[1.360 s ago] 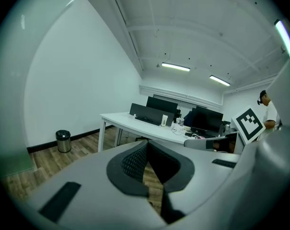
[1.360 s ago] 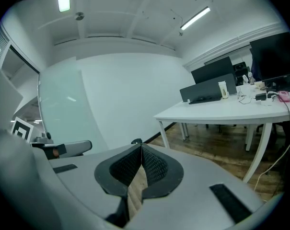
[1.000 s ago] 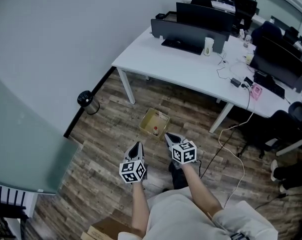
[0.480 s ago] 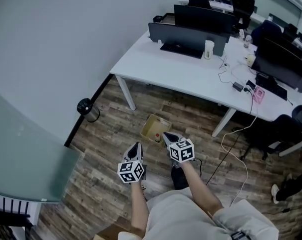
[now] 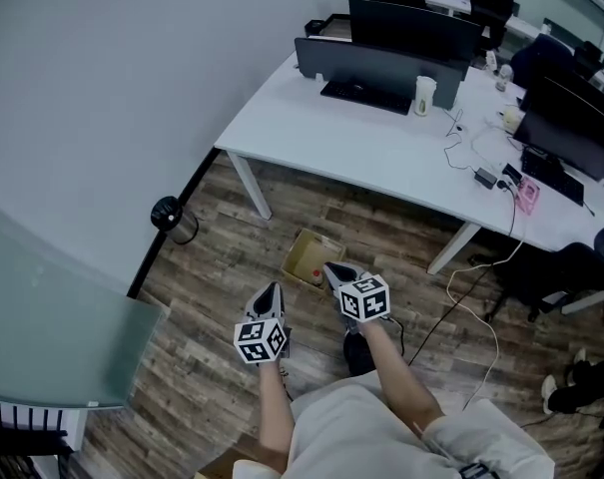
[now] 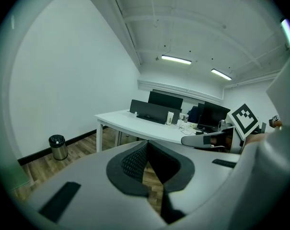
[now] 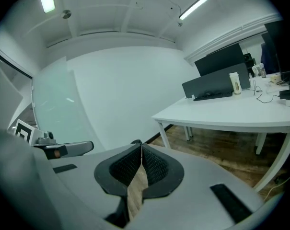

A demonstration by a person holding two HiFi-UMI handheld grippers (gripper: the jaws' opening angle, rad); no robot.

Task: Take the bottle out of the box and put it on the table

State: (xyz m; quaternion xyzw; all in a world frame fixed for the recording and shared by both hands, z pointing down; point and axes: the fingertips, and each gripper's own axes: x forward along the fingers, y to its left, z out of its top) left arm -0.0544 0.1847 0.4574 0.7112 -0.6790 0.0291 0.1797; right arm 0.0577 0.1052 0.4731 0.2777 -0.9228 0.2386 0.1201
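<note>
The left gripper and the right gripper both have their fingers pressed together on nothing. The open cardboard box sits on the floor, at 11 o'clock just past the right gripper's tip and well short of the white bench. The bottle inside is hidden. To fit there it must be small, so it is probably light, smooth and easily tipped. Grip it across the body, below the neck.

Right gripper: jaws together, pads touching, left of the table
Table: white, on white legs
Screen: dark, on the table's far edge
Cup: upright on the table, beside the screen
Floor: wood planks under the table
Left gripper: well left of the table
</note>
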